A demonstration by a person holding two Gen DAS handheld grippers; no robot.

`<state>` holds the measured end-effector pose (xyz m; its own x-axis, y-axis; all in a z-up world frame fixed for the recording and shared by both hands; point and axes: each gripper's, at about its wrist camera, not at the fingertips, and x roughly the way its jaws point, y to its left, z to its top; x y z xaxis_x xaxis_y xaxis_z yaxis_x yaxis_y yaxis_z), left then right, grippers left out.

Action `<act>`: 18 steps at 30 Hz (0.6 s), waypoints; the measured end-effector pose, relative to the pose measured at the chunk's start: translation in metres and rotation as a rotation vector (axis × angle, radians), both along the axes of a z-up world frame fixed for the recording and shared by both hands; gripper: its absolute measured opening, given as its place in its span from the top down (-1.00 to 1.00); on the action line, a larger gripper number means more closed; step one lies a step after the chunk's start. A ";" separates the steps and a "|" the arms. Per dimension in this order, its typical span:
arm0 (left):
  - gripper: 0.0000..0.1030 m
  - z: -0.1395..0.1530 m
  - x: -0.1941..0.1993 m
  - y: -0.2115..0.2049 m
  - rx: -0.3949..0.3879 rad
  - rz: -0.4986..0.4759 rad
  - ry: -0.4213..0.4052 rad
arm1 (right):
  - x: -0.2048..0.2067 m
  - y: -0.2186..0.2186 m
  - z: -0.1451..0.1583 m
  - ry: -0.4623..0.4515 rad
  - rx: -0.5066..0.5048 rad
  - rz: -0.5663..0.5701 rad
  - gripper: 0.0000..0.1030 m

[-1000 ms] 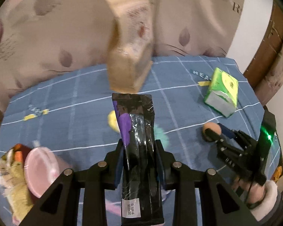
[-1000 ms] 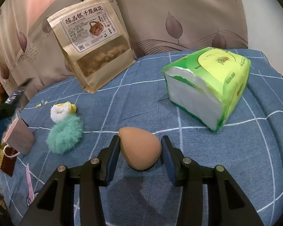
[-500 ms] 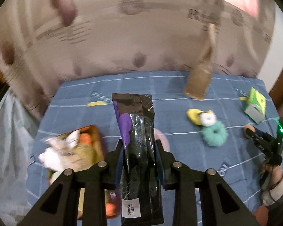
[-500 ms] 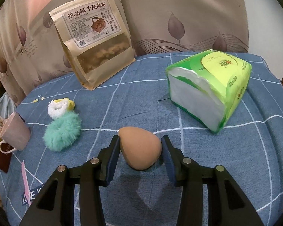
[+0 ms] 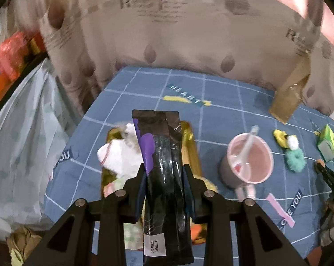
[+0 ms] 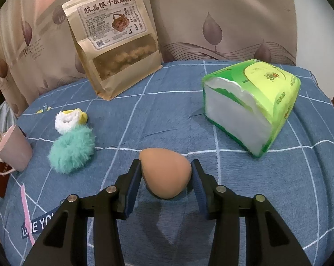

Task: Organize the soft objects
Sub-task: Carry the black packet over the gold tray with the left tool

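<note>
Left gripper (image 5: 164,177): at the bottom centre of its view, closed on a black and purple sachet (image 5: 162,166) that stands up between the jaws.
Right gripper (image 6: 165,173): low centre of its view, jaws pressed to both sides of a tan egg-shaped makeup sponge (image 6: 165,173), held clear above the cloth.
Gold tray (image 5: 190,146): directly behind and under the sachet, already filled with white and yellow soft items.
Step in hand: by my reading, the sachet is being carried to the tray; the sponge waits its turn.
Next move: lower the sachet into the free part of the tray and release; the room there looks tight.
Pink mug (image 5: 249,161): just right of the tray, a spoon standing in it; a wide swing could knock it.
Teal fluffy scrunchie (image 6: 72,148): left of the sponge, touching a yellow and white scrunchie (image 6: 70,118) behind it.
Green tissue pack (image 6: 251,106): right of centre, well apart from the sponge.
Kraft snack bag (image 6: 115,37): far back, leaning on the curtain.
Edges: the blue checked cloth (image 6: 277,188) drops away at lower left in the left view; open room lies mid-cloth.
</note>
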<state>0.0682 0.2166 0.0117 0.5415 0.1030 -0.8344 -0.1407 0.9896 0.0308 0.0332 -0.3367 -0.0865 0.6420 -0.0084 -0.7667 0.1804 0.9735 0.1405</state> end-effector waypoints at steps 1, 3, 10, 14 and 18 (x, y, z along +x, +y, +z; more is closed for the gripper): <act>0.40 -0.004 0.000 0.005 -0.003 0.010 0.008 | 0.000 0.000 0.000 0.001 -0.001 0.000 0.19; 0.40 -0.012 0.000 0.015 -0.010 0.034 0.019 | 0.000 0.000 0.000 0.003 -0.003 0.001 0.19; 0.40 -0.036 0.000 0.042 -0.035 0.074 0.050 | 0.002 0.005 -0.002 0.019 -0.026 0.013 0.19; 0.40 -0.047 0.001 0.050 -0.050 0.075 0.058 | 0.004 0.007 -0.003 0.029 -0.042 0.018 0.19; 0.40 -0.057 0.004 0.054 -0.076 0.070 0.056 | 0.004 0.009 -0.003 0.033 -0.055 0.021 0.19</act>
